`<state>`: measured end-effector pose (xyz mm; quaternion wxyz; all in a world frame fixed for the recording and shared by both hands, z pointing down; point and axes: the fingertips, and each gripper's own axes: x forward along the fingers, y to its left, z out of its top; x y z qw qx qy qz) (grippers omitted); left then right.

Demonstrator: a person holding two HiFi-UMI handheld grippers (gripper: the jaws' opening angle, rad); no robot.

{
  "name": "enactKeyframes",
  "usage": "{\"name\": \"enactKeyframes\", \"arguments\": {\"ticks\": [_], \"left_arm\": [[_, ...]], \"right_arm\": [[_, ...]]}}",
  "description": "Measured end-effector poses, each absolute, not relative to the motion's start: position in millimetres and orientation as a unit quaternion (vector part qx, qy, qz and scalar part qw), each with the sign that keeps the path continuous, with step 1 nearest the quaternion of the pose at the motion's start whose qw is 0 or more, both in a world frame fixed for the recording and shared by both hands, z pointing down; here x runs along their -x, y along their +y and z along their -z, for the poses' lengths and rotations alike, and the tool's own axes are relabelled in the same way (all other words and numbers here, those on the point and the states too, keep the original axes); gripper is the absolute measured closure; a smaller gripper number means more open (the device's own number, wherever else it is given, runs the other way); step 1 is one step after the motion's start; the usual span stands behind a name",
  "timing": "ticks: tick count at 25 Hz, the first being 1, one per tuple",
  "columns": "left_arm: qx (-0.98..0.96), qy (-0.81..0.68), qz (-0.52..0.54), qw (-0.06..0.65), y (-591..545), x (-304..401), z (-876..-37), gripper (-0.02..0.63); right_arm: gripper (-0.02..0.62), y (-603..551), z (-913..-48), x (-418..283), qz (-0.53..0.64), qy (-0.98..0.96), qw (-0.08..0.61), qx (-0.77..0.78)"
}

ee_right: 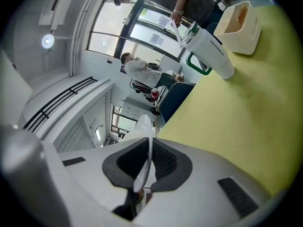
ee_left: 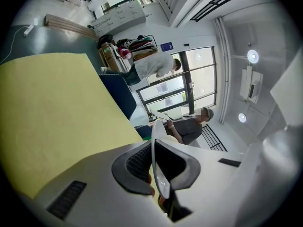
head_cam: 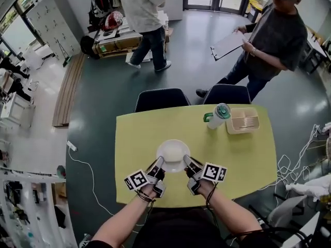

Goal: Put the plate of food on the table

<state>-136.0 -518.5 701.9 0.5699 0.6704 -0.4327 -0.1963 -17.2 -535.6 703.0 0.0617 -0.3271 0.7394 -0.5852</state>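
Note:
A white round plate (head_cam: 173, 154) lies over the near middle of the yellow-green table (head_cam: 134, 138); whether it rests on the tabletop or hangs just above it I cannot tell. My left gripper (head_cam: 158, 164) is shut on its left rim and my right gripper (head_cam: 188, 163) is shut on its right rim. In the left gripper view the plate's thin white rim (ee_left: 156, 141) runs edge-on between the jaws. The right gripper view shows the rim (ee_right: 146, 148) the same way. What lies on the plate is too pale to make out.
A white tumbler with a green lid and handle (head_cam: 218, 115) and a cream box (head_cam: 243, 120) stand at the table's far right. Two dark chairs (head_cam: 162, 98) are tucked in at the far edge. Two people (head_cam: 269, 40) stand beyond. Cables (head_cam: 295, 164) lie on the floor.

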Motion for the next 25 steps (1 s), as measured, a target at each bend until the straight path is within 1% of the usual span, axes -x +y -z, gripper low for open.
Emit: {"name": "enactKeyframes", "arguments": {"ticks": [16, 25], "left_arm": [[-0.632, -0.484, 0.124, 0.592, -560, 132, -858, 0.577], [-0.619, -0.499, 0.098, 0.598, -570, 134, -899, 0.577]], "right_arm": [[0.557, -576, -861, 13, 0.604, 0.711, -0.001, 0.360], [0.549, -584, -903, 13, 0.600, 0.707, -0.014, 0.375]]}}
